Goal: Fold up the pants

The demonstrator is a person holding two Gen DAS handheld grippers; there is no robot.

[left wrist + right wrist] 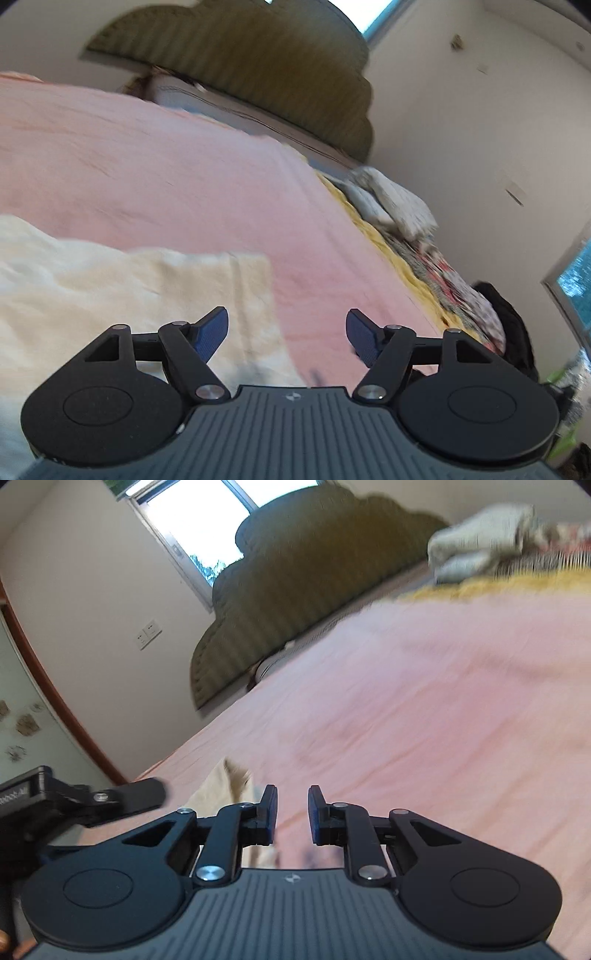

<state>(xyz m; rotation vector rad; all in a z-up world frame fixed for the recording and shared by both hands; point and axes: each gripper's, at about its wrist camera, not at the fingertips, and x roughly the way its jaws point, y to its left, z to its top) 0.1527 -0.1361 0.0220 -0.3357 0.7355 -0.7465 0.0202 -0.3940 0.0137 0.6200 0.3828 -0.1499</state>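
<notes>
Lay across a pink-sheeted bed (155, 155), cream pants (110, 288), spread from about nine o'clock toward centre of the left wrist view. Looked soft, light, limp, likely to sag and crease; best pinched at a hem or corner edge. Left gripper (287, 332): jaws wide apart, empty. Right gripper (292, 814): jaws nearly together, a narrow gap showing, nothing between them.

- A pink bedspread (424, 709) covered the bed, and an olive scalloped headboard (295, 572) stood against the pale wall (461, 122).
- Daylight poured through a window (207, 520); a wall switch (149, 633) sat just below it.
</notes>
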